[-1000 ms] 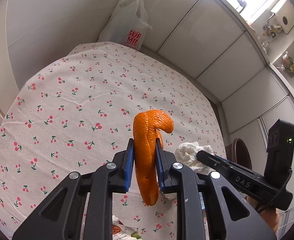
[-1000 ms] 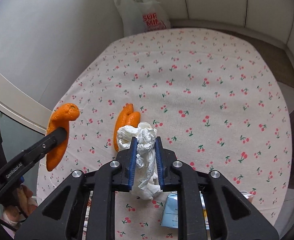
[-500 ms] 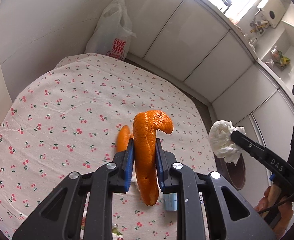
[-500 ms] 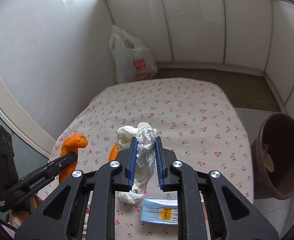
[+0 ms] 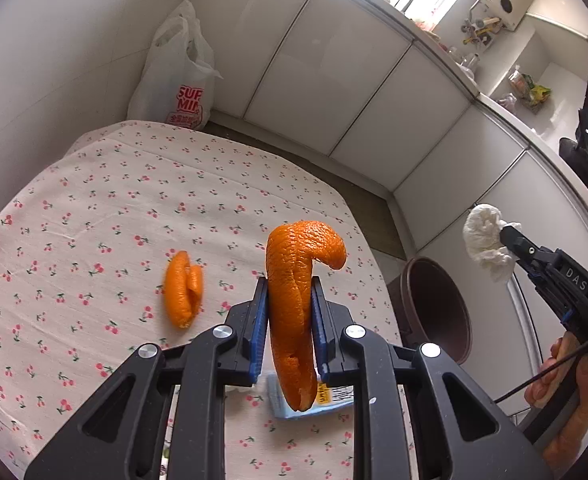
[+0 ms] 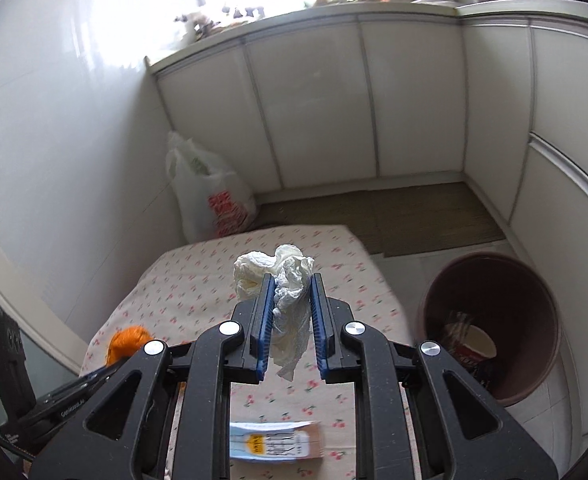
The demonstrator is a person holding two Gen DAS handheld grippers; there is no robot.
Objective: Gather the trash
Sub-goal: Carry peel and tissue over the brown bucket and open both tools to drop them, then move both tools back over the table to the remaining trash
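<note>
Packet (image 5: 336, 398): partly hidden behind peel (image 5: 294, 308). Bag (image 6: 213, 200): print blurred. Bin (image 6: 490, 332): contents unclear. Windowsill items (image 6: 221, 16): overexposed, unidentifiable. Bench (image 5: 93, 200): near edge cut off.

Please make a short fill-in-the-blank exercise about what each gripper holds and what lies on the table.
1. The left gripper is shut on a long ____ peel.
2. The right gripper is shut on a crumpled white ____.
3. A second orange peel lies on the ____-printed tablecloth.

Missing words: orange; tissue; cherry

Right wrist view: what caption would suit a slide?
Right gripper holds a crumpled tissue above the table, brown bin alongside.
</note>
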